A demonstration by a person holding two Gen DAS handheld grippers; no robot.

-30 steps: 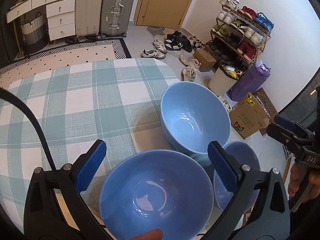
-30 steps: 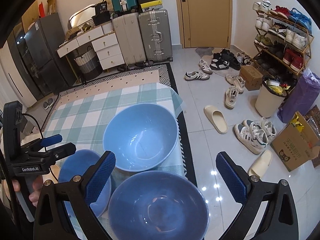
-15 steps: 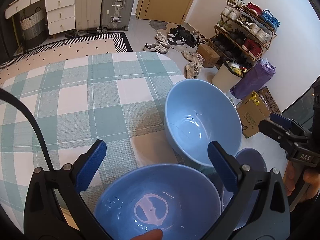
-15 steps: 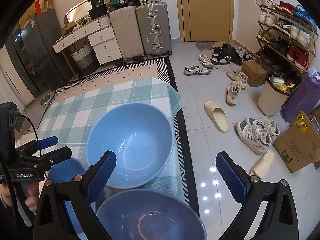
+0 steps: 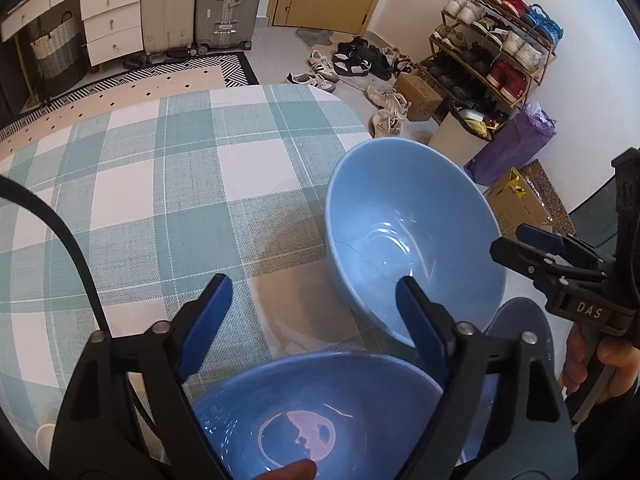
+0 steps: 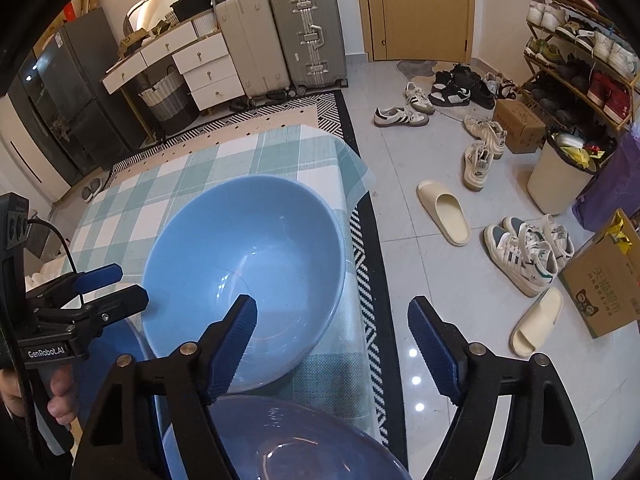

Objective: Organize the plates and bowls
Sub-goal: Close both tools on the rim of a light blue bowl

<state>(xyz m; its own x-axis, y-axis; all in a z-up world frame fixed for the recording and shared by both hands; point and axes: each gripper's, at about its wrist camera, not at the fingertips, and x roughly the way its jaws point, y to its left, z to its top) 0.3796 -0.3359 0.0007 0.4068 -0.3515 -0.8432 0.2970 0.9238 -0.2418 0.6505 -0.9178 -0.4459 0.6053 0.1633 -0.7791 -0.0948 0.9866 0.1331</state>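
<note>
Perhaps below left gripper (image 5: 316,320): bowl (image 5: 320,412)

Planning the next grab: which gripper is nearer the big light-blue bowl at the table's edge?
Right. The right gripper has one finger over the big light-blue bowl rim; the left gripper sits beside it, over the tablecloth.

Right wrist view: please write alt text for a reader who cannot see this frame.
An open right gripper hovers over a large light-blue bowl on a green-checked tablecloth near the table's right edge. A darker blue bowl sits nearest the camera, and the left gripper enters from the left. Beyond are suitcases, scattered shoes and a door.
</note>
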